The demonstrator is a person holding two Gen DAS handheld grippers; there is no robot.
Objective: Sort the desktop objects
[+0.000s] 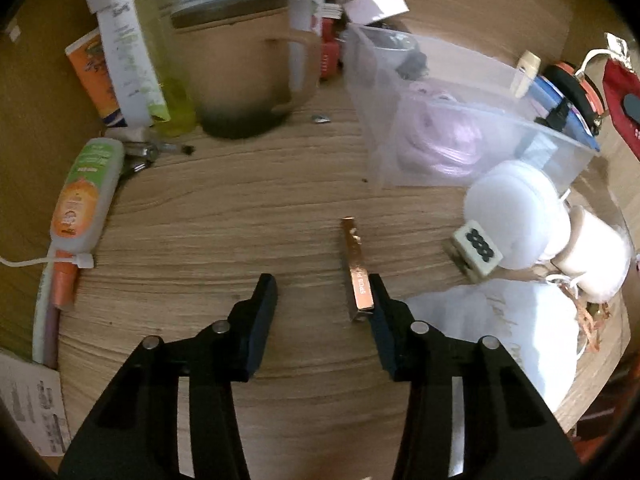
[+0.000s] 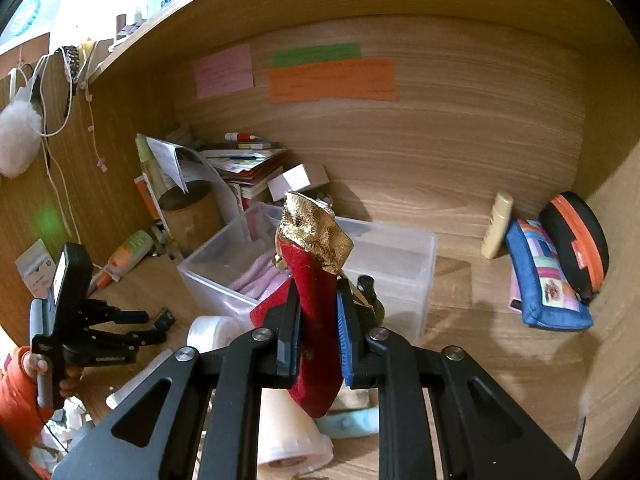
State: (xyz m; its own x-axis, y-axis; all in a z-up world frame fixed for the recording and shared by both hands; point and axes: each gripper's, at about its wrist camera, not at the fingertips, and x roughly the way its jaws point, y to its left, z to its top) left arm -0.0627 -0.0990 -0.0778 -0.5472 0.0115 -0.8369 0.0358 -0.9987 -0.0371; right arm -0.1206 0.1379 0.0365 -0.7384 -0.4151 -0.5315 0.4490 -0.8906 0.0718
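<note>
Red pouch (image 2: pixel 316 320) clamped in right gripper (image 2: pixel 318 312) – left gripper (image 1: pixel 320 292) empty, parted

Wooden desk (image 1: pixel 224 208) — clear bin (image 1: pixel 460 92), copper bar (image 1: pixel 357 270), mug (image 1: pixel 240 68)

The left hand-held gripper (image 1: pixel 322 294) is matte black, with flat tapered fingers, cut-out linkage arms and round silver pivot pins. The right hand-held gripper (image 2: pixel 318 312) has the same black frame and silver pins, with blue pads (image 2: pixel 345 336) lining its fingers. Seen from the right wrist, the left unit shows a grey handle, small white lettering, and an orange sleeve (image 2: pixel 16 392) behind it.
</note>
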